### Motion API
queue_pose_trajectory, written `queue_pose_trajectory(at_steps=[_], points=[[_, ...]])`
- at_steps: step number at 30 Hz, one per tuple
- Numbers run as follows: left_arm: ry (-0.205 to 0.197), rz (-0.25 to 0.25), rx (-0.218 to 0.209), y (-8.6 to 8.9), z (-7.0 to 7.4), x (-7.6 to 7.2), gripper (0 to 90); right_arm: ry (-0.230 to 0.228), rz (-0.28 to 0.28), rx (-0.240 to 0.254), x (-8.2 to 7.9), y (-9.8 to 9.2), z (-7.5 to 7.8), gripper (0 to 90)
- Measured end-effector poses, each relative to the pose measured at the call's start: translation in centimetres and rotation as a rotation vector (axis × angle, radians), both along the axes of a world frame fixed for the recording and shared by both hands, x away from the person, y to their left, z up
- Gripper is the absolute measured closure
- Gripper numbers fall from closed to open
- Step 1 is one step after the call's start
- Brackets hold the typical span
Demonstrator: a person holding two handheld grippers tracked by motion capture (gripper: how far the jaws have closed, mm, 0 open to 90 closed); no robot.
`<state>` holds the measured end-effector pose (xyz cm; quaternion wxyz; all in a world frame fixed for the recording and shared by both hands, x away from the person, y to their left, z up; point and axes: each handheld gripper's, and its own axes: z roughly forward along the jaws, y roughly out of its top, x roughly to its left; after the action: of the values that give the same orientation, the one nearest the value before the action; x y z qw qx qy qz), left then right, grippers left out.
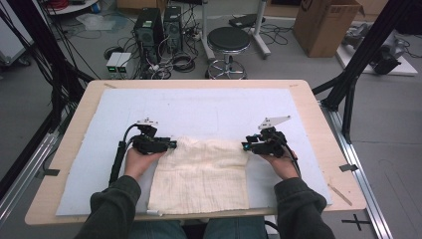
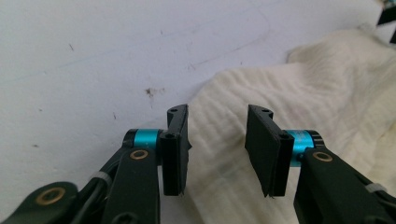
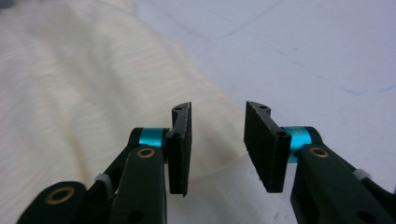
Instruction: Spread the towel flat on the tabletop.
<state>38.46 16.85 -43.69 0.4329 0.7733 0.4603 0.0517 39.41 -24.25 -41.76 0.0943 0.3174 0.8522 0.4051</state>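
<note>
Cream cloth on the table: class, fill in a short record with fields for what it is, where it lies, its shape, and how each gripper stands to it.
item: cream cloth, woven, folded flat
place: on the pale blue mat, near the table's front edge
shape: roughly square, far edge rumpled
left gripper: at the far left corner, jaws open, cloth lying between them, not pinched
right gripper: at the far right corner, jaws open over the cloth's edge
table: light wood, mat covering most of it
</note>
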Motion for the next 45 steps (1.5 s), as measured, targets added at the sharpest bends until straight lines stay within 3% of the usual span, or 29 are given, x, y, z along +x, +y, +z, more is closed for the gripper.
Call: queue_pose_trajectory(at_steps=[2,5,7,8,9,11,13,18,20,22,23,24,25,28,29,30,32,34,36,37,39,45], points=[[0.014,-0.023,0.026,-0.1,-0.3,0.0,68.7,0.007,-0.036,-0.017,1.0,0.3,-0.6,58.0],[-0.013,-0.057,0.072,-0.2,-0.2,-0.2,85.6,0.045,-0.043,-0.051,1.9,0.6,-1.7,58.9],[-0.03,-0.061,0.094,0.0,0.0,-0.3,89.2,0.053,-0.037,-0.081,1.9,0.8,-2.0,69.1],[-0.043,-0.052,0.093,0.1,0.1,-0.4,89.5,0.053,-0.006,-0.076,1.9,0.8,-1.9,84.2],[-0.057,-0.039,0.093,0.3,0.3,-0.3,89.5,0.063,0.027,-0.061,1.8,0.9,-1.8,84.5],[-0.086,0.001,0.07,0.8,0.7,-0.3,89.6,0.08,0.054,-0.104,1.9,1.7,-1.6,85.2],[-0.123,0.036,0.06,1.2,1.2,-0.3,89.7,0.052,0.065,-0.128,2.2,2.5,-0.8,85.5],[-0.212,0.12,0.031,2.0,2.5,-0.2,89.8,-0.067,0.026,-0.116,3.3,4.1,2.6,85.5],[-0.237,0.158,0.027,2.4,2.6,-0.1,89.8,-0.128,-0.007,-0.123,3.8,4.6,3.8,85.4],[-0.257,0.189,0.026,2.6,2.5,0.0,89.8,-0.161,-0.066,-0.129,4.6,4.7,4.4,85.2],[-0.252,0.196,0.025,2.6,2.3,0.2,89.7,-0.164,-0.085,-0.119,5.0,4.6,4.4,83.7],[-0.236,0.194,0.03,2.6,2.1,0.3,89.3,-0.16,-0.106,-0.116,5.4,4.5,4.2,74.1],[-0.212,0.187,0.029,2.6,1.9,0.5,80.8,-0.148,-0.133,-0.12,5.7,4.4,3.8,65.3],[-0.174,0.124,0.053,2.3,1.3,0.7,73.8,-0.06,-0.128,-0.121,6.0,4.2,2.7,61.1],[-0.178,0.13,0.075,2.1,1.1,0.7,71.3,-0.066,-0.112,-0.125,5.8,4.2,2.5,60.1],[-0.178,0.136,0.089,2.1,1.1,0.8,65.7,-0.042,-0.097,-0.123,5.5,4.2,2.4,59.0],[-0.162,0.131,0.061,2.2,0.9,0.9,63.3,-0.023,-0.032,-0.087,4.8,4.2,2.1,58.5],[-0.145,0.104,0.074,2.0,0.7,0.9,60.2,-0.011,0.022,-0.088,3.7,4.5,1.9,56.6],[-0.147,0.104,0.114,1.6,0.5,0.9,57.5,0.034,0.084,-0.097,2.7,4.8,2.0,54.4],[-0.141,0.109,0.119,1.6,0.5,0.9,54.8,0.036,0.113,-0.101,2.1,5.1,2.1,54.4],[-0.136,0.119,0.12,1.7,0.5,0.9,53.5,0.0,0.166,-0.058,0.5,5.3,2.3,54.3],[-0.092,0.083,0.179,1.7,0.3,0.6,51.7,0.003,0.257,-0.062,-3.4,4.8,1.0,52.5]])
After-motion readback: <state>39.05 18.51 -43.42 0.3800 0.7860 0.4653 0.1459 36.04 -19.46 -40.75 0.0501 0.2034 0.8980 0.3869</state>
